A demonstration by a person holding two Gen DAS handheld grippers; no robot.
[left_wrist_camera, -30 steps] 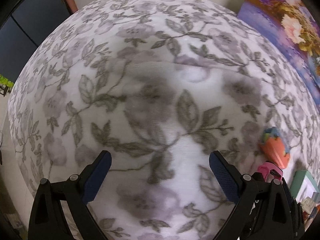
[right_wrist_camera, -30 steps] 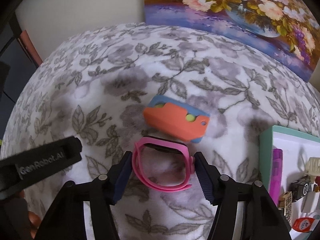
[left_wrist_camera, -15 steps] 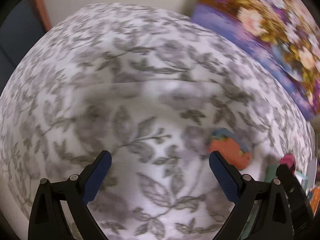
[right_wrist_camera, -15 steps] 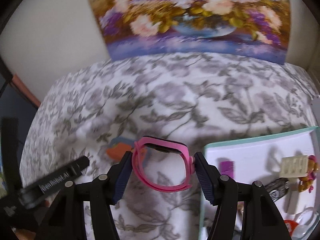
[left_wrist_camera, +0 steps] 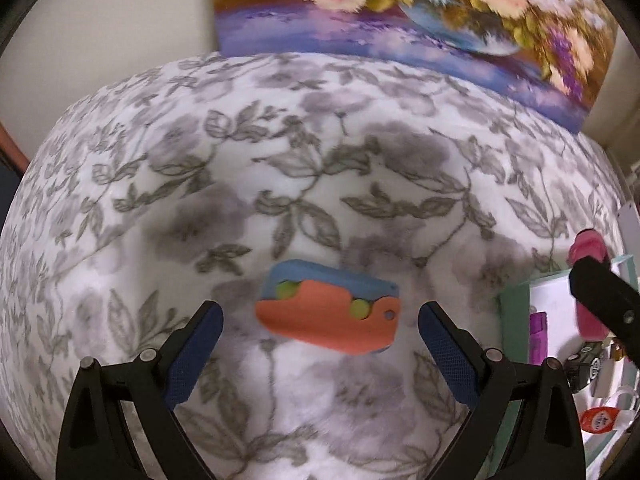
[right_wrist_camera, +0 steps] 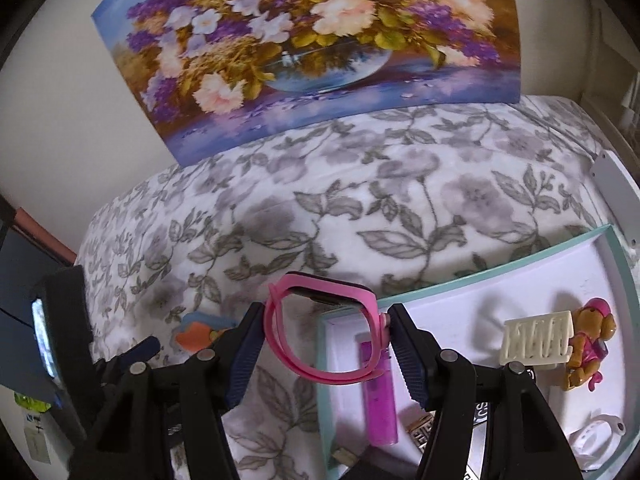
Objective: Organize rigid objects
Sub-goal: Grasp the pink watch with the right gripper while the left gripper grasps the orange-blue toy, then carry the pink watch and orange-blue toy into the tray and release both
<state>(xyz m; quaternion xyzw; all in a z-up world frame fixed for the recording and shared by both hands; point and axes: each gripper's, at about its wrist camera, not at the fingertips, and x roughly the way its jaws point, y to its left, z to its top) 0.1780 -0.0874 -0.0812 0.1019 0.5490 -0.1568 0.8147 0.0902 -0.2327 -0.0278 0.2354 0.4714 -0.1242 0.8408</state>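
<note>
Cream wall (right_wrist_camera: 60, 92), flower painting (right_wrist_camera: 304, 40), floral blanket (left_wrist_camera: 320, 184)

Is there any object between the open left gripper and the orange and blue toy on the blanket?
Nothing visible. The left gripper is open, and the orange and blue toy lies just beyond its fingertips, with only bare floral blanket around it.

Left gripper (left_wrist_camera: 320, 320): two black plastic arms w/ open triangle holes, small round silver screws on top, and dark blue bumpy pads (left_wrist_camera: 192, 356) on the inner sides of the fingers. Right gripper (right_wrist_camera: 322, 338) looks the same: black arms, silver screws, dark blue ridged pads (right_wrist_camera: 244, 356). In the right wrist view, left of the right gripper, there's a black box part w/ a small lit screen (right_wrist_camera: 42, 338) on its side.
</note>
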